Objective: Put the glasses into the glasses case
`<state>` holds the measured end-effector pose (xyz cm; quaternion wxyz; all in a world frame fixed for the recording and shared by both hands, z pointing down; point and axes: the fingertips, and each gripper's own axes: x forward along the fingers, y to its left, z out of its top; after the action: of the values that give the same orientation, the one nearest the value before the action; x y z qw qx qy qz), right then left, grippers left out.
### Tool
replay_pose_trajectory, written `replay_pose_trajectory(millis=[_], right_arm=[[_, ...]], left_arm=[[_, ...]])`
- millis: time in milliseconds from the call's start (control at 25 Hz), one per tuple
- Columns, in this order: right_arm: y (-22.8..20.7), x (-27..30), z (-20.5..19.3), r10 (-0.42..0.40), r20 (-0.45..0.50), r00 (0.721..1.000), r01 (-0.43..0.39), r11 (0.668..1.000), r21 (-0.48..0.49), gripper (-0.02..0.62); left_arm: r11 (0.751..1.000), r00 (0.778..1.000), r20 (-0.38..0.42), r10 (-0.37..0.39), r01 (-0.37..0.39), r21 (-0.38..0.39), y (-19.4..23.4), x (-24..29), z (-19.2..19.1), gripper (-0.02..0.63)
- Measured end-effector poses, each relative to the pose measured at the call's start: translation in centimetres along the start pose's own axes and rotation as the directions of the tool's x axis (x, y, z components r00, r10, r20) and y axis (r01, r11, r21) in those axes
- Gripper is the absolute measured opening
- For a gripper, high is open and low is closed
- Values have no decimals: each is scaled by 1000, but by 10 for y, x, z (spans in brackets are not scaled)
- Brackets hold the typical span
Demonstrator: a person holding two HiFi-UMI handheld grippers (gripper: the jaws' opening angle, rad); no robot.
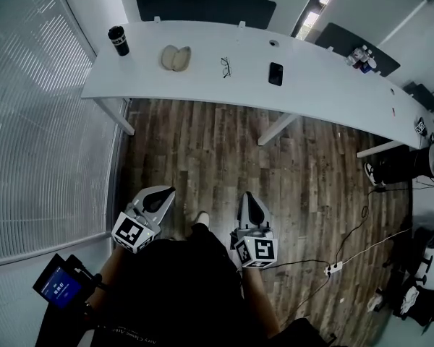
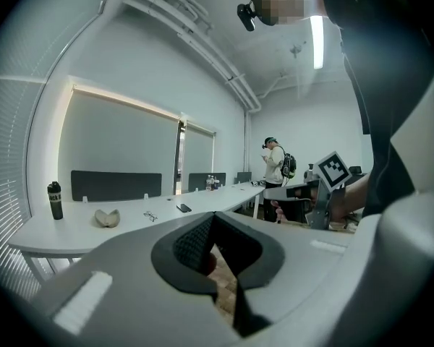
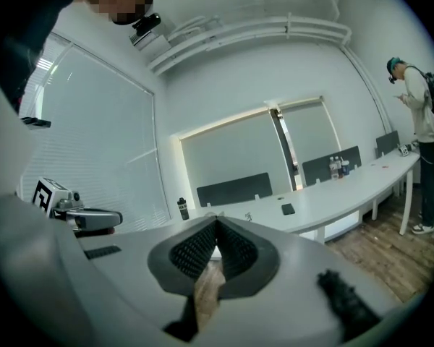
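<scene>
Ok, so you're standing well back from the table, with wood floor between you and it. Both tools are held low against your body and aimed roughly at the desk. That's a carrying pose, nothing more.

The left gripper has its jaws pressed together with nothing in them. In its own view the ribbed pads meet at the tip, and only floor shows through the gap below. The right gripper is the same: pads closed tip to tip and nothing pinched. Closed jaws make sense while you're walking up, but you'll have to spread them before you reach in.

The glasses are lying on the tabletop, not in the case. The case sits just to their left, close but not touching. It looks already open, with its two halves lying side by side, so I'd guess there's no lid to deal with first. A phone is a bit further right of the glasses, and a black cup stands off toward the left end.

So none of the task is done yet and you're only on the approach. From here I can't tell if the arms of the glasses are folded, so check once you're closer. It's a thin frame and will probably slip, so I'd pinch it gently and maybe steady the case with the other tool.
</scene>
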<state>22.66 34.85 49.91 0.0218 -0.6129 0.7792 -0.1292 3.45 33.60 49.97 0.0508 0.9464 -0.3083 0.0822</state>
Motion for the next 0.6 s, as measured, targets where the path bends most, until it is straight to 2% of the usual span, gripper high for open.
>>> replay_pose_trajectory(millis=[80, 240, 360, 480, 600], right_arm=[[-14, 6, 3, 2, -5, 1000, -2, 1000, -9, 0], [-32, 22, 8, 23, -24, 999, -23, 999, -23, 0], [-43, 34, 10, 43, -32, 999, -45, 998, -34, 0], [-48, 43, 8, 50, -39, 998, -51, 998, -22, 0], [-48, 49, 3, 53, -47, 997, -54, 999, -9, 0]], left_arm=[[999, 1000, -17, 14, -14, -30, -1, 12, 3, 8], [999, 999, 3, 43, -43, -9, 5, 30, 9, 8], [995, 997, -9, 81, -81, -49, 8, 37, 14, 8], [992, 995, -20, 101, -103, -74, 15, 41, 6, 8], [991, 993, -4, 114, -114, -66, 24, 40, 0, 8]])
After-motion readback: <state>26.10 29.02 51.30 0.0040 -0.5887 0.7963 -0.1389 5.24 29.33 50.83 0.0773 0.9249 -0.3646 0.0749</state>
